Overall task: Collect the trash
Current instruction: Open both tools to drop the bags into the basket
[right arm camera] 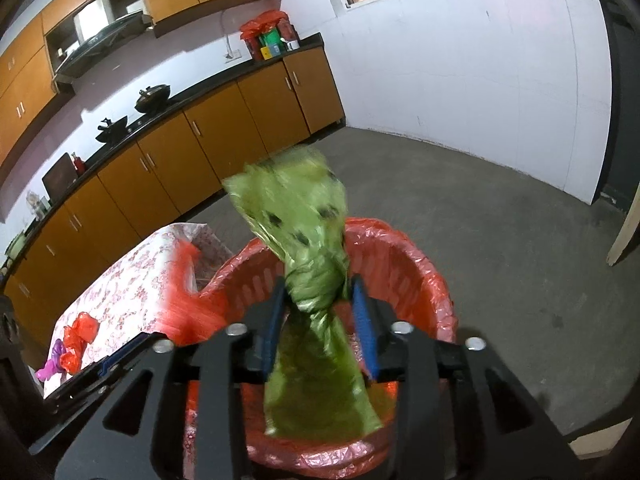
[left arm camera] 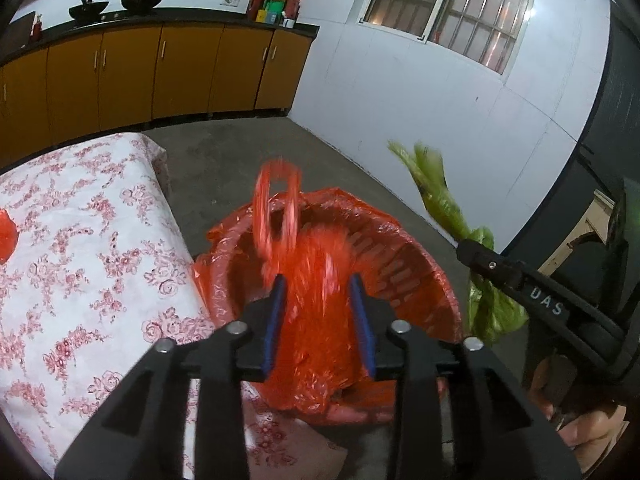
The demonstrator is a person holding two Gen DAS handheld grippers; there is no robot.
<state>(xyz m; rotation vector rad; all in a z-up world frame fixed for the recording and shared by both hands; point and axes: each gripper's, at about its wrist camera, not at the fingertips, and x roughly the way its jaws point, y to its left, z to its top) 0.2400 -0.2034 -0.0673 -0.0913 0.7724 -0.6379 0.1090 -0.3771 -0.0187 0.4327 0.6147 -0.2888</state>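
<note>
Over the red-lined plastic bin [right arm camera: 416, 276], the left gripper [left arm camera: 318, 312] has its jaws partly apart around a blurred red plastic bag [left arm camera: 308, 276]; the right gripper [right arm camera: 320, 312] likewise straddles a knotted green plastic bag [right arm camera: 308, 280].

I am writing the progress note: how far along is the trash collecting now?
Done: the bin is lined. In hand: a red bag between the left gripper's jaws and a green bag between the right gripper's jaws, both over the bin, blurred, seemingly dropping. Left: red and purple scraps on the table.
</note>
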